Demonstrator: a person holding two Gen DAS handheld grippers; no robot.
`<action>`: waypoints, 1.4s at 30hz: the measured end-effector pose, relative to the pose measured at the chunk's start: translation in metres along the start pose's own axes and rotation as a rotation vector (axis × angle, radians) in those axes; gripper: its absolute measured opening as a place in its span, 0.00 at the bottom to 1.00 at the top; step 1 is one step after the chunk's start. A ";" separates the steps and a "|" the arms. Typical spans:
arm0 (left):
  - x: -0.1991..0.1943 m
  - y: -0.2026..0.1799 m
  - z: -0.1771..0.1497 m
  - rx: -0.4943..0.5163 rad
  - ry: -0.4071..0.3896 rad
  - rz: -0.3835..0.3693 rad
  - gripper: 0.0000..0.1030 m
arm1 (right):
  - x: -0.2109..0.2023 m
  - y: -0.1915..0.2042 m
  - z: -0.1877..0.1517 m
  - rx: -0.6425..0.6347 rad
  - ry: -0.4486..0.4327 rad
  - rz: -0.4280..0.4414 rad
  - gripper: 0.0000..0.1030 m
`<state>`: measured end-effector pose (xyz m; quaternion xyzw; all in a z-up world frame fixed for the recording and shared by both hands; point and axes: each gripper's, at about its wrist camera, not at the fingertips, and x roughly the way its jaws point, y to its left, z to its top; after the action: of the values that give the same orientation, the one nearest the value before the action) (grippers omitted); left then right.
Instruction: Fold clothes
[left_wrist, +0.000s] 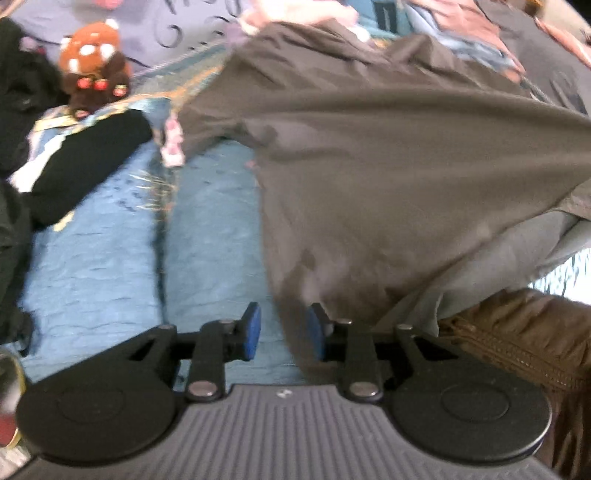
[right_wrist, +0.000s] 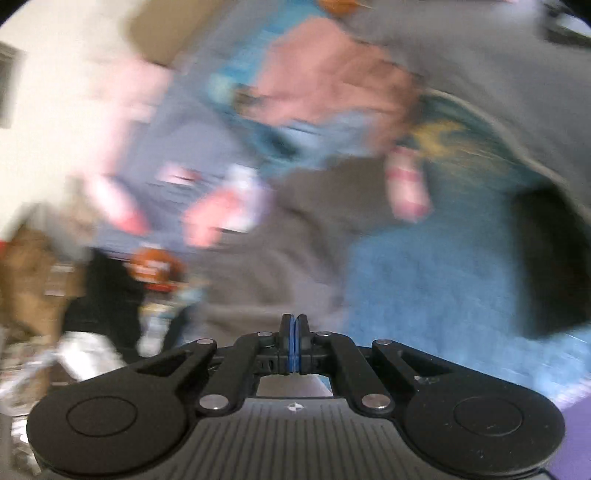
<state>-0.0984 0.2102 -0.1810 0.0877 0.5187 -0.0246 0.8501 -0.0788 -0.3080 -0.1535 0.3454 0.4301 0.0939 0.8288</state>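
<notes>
A grey-brown garment (left_wrist: 388, 155) is stretched above a blue bedspread (left_wrist: 110, 251) in the left wrist view, its lower edge hanging between my left gripper's blue pads. My left gripper (left_wrist: 282, 330) is open, with the cloth edge in the gap. In the right wrist view, which is heavily blurred, my right gripper (right_wrist: 293, 341) has its pads pressed together with no cloth visible between them. The same grey garment (right_wrist: 266, 251) lies ahead of it on the bedspread (right_wrist: 424, 280).
A brown and orange plush toy (left_wrist: 92, 62) sits at the far left. A black garment (left_wrist: 85, 162) lies beside it. A brown jacket (left_wrist: 517, 339) is at the near right. More clothes, pink and lilac (right_wrist: 325, 85), are piled behind.
</notes>
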 end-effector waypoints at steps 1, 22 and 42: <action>0.006 -0.006 0.002 0.013 0.013 -0.002 0.33 | 0.006 -0.005 -0.005 0.001 0.022 -0.060 0.01; 0.067 0.007 0.019 -0.120 0.117 -0.059 0.62 | 0.050 0.005 -0.022 -0.094 0.042 -0.188 0.63; -0.038 0.084 -0.030 -0.519 -0.098 -0.085 0.01 | 0.064 -0.009 -0.024 -0.049 0.072 -0.181 0.63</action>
<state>-0.1306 0.2962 -0.1502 -0.1563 0.4688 0.0695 0.8665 -0.0594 -0.2736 -0.2099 0.2813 0.4864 0.0415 0.8262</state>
